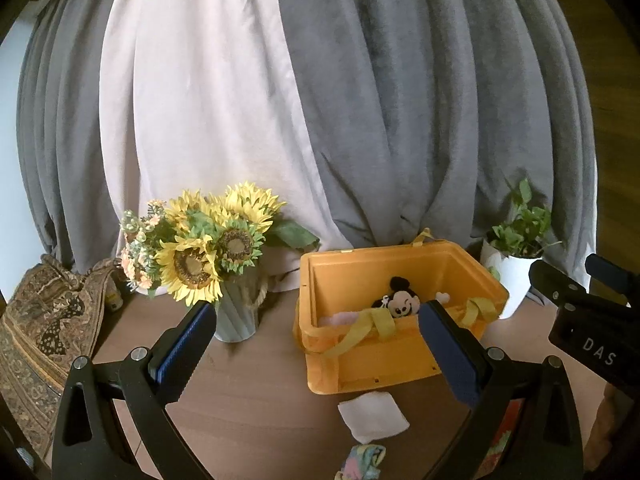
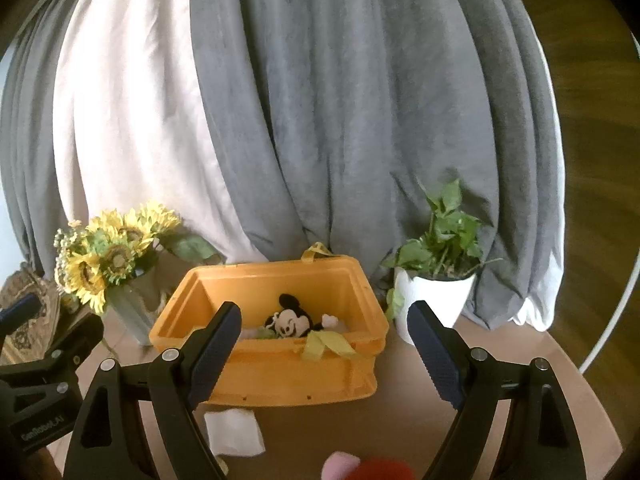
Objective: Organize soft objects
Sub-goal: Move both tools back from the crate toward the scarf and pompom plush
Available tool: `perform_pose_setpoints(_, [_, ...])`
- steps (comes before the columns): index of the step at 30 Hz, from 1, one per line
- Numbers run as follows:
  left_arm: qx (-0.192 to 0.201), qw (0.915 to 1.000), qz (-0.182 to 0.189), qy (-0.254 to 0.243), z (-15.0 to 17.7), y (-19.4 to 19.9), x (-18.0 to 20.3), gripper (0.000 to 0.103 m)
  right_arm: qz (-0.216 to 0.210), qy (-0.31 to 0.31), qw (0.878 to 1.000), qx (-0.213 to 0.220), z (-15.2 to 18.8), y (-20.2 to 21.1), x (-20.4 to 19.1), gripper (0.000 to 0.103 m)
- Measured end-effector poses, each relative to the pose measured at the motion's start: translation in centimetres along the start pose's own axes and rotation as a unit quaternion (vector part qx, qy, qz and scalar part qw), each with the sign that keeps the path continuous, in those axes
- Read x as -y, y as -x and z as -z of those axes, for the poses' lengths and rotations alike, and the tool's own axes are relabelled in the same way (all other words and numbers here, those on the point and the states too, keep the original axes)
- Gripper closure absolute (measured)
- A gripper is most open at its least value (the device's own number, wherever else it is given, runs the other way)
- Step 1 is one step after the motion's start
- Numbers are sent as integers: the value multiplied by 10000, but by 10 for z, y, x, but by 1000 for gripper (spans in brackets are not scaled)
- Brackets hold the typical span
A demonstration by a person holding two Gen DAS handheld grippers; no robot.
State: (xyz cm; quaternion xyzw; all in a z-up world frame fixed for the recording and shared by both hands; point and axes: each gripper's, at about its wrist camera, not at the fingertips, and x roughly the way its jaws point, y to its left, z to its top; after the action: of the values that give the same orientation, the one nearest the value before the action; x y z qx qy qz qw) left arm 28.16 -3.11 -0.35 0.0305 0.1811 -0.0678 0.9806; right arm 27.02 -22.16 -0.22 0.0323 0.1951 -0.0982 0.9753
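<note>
An orange bin (image 1: pixel 360 368) (image 2: pixel 280 380) stands on the brown table with a black-and-white mouse plush (image 1: pixel 400 298) (image 2: pixel 290 322) lying inside. Yellow straps (image 1: pixel 372 326) hang over its front wall. A folded white cloth (image 1: pixel 374 420) (image 2: pixel 234 432) lies on the table in front of the bin. My left gripper (image 1: pixel 315 307) is open and holds nothing, back from the bin's left front corner. My right gripper (image 2: pixel 324 308) is open too, with nothing in it, and faces the bin's front. A pastel soft item (image 1: pixel 362 464) and a pink and red soft thing (image 2: pixel 360 468) are cut off at the bottom edges.
A vase of sunflowers (image 1: pixel 208 248) (image 2: pixel 112 264) stands left of the bin, and a white potted plant (image 1: pixel 516 272) (image 2: pixel 436 292) stands to its right. Grey and pale curtains (image 1: pixel 360 100) hang behind. A patterned cloth (image 1: pixel 40 328) drapes at the far left.
</note>
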Motion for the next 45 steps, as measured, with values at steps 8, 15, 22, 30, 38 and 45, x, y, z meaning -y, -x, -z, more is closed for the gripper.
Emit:
perform_pose_setpoints(8, [105, 9999, 79, -73, 14, 28, 5, 0, -7, -106, 9999, -19, 16, 25, 7, 17])
perform_pose_setpoints(15, [24, 9999, 138, -99, 31, 43, 9, 0, -5, -165, 9998, -127, 36, 40, 11, 17])
perform_pose_setpoints(22, [58, 9997, 192, -146, 46, 53, 15, 0, -11, -183, 9997, -137, 52, 52, 16, 17])
perform_pose_setpoints(30, [-62, 9994, 238, -233, 62, 52, 22, 0, 48, -167, 9994, -296, 68, 55, 20, 17])
perform_pose_setpoints(38, [-432, 9982, 294, -296, 82, 41, 31, 0, 94, -263, 9977, -622, 90, 48, 28, 17])
perform_pose_setpoints(45, [-770, 9958, 323, -379, 103, 28, 37, 0, 216, -253, 9954, -894, 108, 38, 35, 17])
